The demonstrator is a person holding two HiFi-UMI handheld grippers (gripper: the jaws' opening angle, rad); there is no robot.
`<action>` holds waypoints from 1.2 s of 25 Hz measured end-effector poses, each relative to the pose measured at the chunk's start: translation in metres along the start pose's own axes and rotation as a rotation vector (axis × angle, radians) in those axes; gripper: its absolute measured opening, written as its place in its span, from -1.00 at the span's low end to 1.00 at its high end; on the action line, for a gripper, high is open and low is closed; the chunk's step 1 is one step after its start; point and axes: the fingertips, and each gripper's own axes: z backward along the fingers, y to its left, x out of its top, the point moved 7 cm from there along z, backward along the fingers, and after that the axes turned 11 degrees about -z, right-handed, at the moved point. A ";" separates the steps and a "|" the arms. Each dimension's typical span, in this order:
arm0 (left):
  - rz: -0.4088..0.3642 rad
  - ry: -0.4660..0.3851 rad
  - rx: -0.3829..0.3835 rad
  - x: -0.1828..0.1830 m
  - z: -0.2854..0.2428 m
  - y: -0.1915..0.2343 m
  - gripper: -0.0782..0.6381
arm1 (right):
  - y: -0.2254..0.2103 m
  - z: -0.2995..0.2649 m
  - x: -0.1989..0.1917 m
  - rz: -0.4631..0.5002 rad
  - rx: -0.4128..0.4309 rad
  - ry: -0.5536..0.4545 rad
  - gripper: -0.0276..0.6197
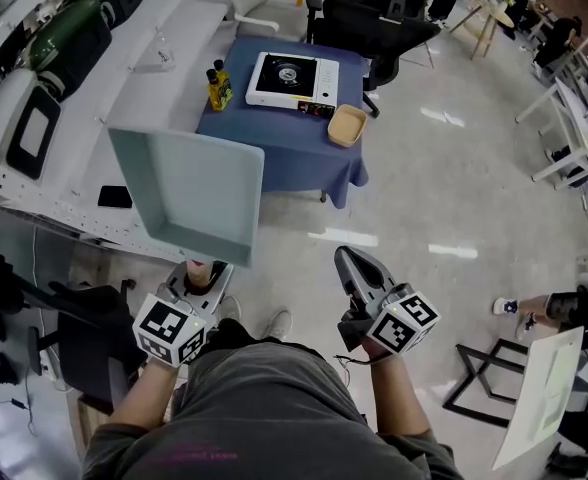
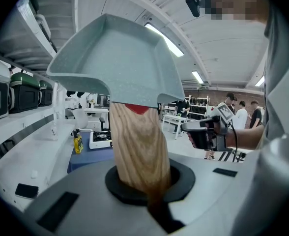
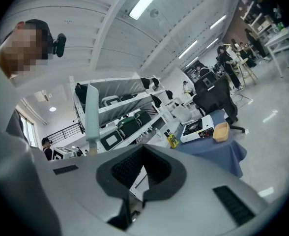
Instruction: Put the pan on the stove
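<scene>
surface: blue-clothed table | on it: white stove, yellow bottle, tan tray

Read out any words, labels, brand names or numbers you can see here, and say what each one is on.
No text here is legible.
On the yellow bottle: a label, too small to read.
On the stove: front-panel markings, too small to read.
On the shirt: pink print, blurred.
On the marker cubes: black-and-white square patterns only, no letters.

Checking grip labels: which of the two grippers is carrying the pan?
The left gripper, shut on the wooden handle of the pan; the right gripper holds nothing.
</scene>
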 end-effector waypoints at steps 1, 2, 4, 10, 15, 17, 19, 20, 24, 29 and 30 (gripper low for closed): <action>0.000 0.001 0.002 0.001 -0.002 0.000 -0.78 | -0.002 0.001 0.001 -0.004 0.002 -0.002 -0.91; 0.001 0.002 0.004 0.002 -0.003 -0.001 -0.77 | -0.005 0.001 0.003 -0.010 0.004 -0.005 -0.91; 0.006 0.003 0.007 0.003 -0.007 -0.001 -0.78 | -0.010 0.002 0.006 -0.021 0.005 -0.013 -0.91; 0.013 0.007 0.015 0.007 -0.017 0.001 -0.77 | -0.022 0.002 0.016 -0.028 0.007 -0.023 -0.91; 0.016 0.002 0.021 0.011 -0.030 0.010 -0.77 | -0.032 -0.003 0.027 -0.031 0.000 -0.035 -0.91; 0.014 -0.003 0.025 0.013 -0.036 0.015 -0.78 | -0.037 -0.006 0.032 -0.028 -0.001 -0.035 -0.91; 0.015 -0.008 0.028 0.014 -0.041 0.022 -0.77 | -0.040 -0.012 0.035 -0.023 -0.001 -0.035 -0.91; 0.018 -0.011 0.029 0.014 -0.044 0.025 -0.77 | -0.042 -0.015 0.037 -0.022 -0.001 -0.034 -0.91; 0.026 -0.015 0.031 0.013 -0.056 0.037 -0.78 | -0.047 -0.030 0.044 -0.013 0.002 -0.026 -0.91; 0.033 -0.017 0.018 0.011 -0.075 0.057 -0.78 | -0.057 -0.052 0.052 -0.008 -0.008 -0.020 -0.91; 0.035 -0.016 0.015 0.010 -0.080 0.063 -0.77 | -0.060 -0.058 0.053 -0.008 -0.011 -0.017 -0.91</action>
